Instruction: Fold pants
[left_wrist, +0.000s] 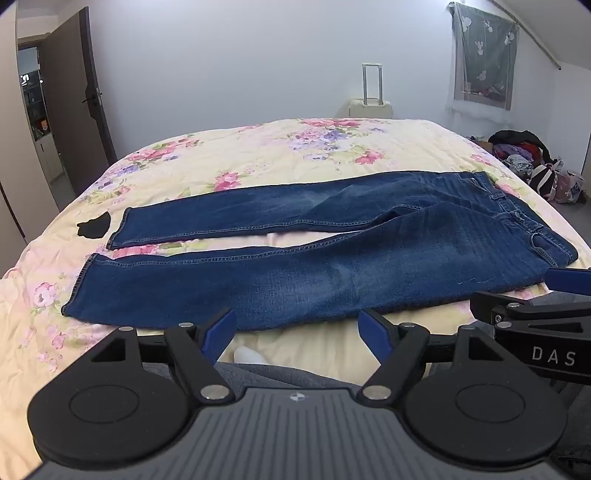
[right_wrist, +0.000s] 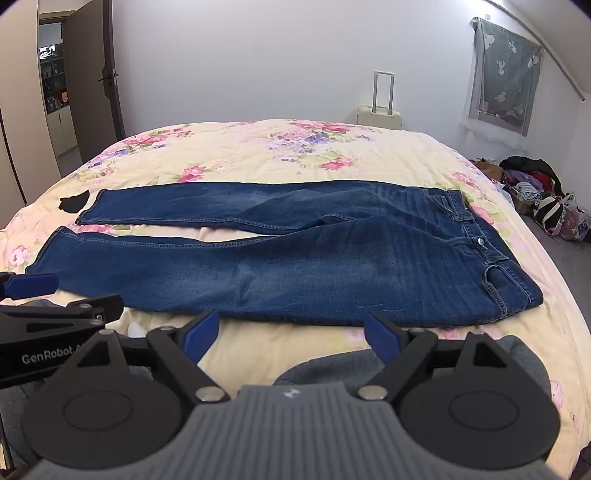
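Blue jeans (left_wrist: 317, 251) lie flat across the floral bedspread, waistband to the right, both leg hems to the left, legs slightly apart. They also show in the right wrist view (right_wrist: 314, 258). My left gripper (left_wrist: 297, 334) is open and empty, just short of the near leg's edge. My right gripper (right_wrist: 291, 332) is open and empty, near the thigh and hip edge of the jeans. The right gripper's fingers (left_wrist: 569, 277) show at the right of the left wrist view; the left gripper's fingers (right_wrist: 33, 285) show at the left of the right wrist view.
A small black item (left_wrist: 94, 227) lies on the bedspread (left_wrist: 258, 155) by the far leg hem. A cream suitcase (left_wrist: 371, 105) stands behind the bed. A pile of clothes and bags (left_wrist: 532, 162) is on the floor to the right. A dark door (left_wrist: 74, 92) is open at the left.
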